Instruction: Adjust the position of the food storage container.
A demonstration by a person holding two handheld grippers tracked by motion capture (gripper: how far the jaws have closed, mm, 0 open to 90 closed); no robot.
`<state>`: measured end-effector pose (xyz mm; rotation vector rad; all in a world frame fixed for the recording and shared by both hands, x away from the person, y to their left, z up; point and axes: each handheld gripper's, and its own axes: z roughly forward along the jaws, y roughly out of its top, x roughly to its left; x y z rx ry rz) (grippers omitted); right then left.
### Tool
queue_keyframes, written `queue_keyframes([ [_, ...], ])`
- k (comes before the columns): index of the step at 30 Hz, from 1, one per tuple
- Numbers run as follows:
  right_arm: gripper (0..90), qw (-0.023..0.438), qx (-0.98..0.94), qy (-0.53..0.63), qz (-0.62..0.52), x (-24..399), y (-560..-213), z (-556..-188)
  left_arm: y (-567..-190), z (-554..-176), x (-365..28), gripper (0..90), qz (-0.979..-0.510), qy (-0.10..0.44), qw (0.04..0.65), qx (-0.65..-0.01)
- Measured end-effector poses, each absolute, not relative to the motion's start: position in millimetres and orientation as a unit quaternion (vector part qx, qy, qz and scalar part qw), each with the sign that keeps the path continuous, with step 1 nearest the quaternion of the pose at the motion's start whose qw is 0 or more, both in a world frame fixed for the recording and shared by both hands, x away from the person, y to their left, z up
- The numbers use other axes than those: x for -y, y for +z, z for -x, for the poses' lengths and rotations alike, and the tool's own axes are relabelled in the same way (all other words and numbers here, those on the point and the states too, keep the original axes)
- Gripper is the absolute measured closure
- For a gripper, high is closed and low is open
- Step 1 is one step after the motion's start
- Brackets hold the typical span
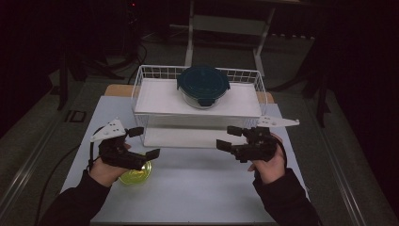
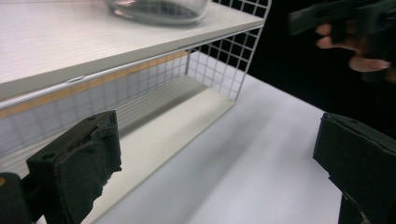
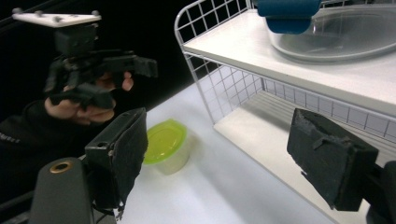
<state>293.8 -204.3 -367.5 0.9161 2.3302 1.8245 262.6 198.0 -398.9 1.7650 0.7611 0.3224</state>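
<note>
Green-lidded tub (image 1: 135, 173) sits on the table (image 1: 197, 188), near the left gripper (image 1: 143, 142) and partly hidden by it. Jaws of both left and right gripper (image 1: 229, 137) are apart, nothing between them. Risk: a low sweep could knock the tub toward the near edge, or catch the wire rack (image 1: 141, 89) just ahead. Bare table between the hands leaves room.
</note>
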Motion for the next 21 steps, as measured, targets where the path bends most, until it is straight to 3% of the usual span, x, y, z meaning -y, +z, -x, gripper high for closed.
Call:
queue_keyframes([
  [13, 19.4, 0.015, -0.744, 0.594, -0.306, 229, -397, -269, -404, -251, -243, 5.1, -0.749, 0.160, 0.541, -0.347],
  [21, 19.6, 0.006, -0.741, 0.593, -0.313, 236, -413, -260, -424, -244, -273, 28.1, -0.753, 0.164, 0.518, -0.371],
])
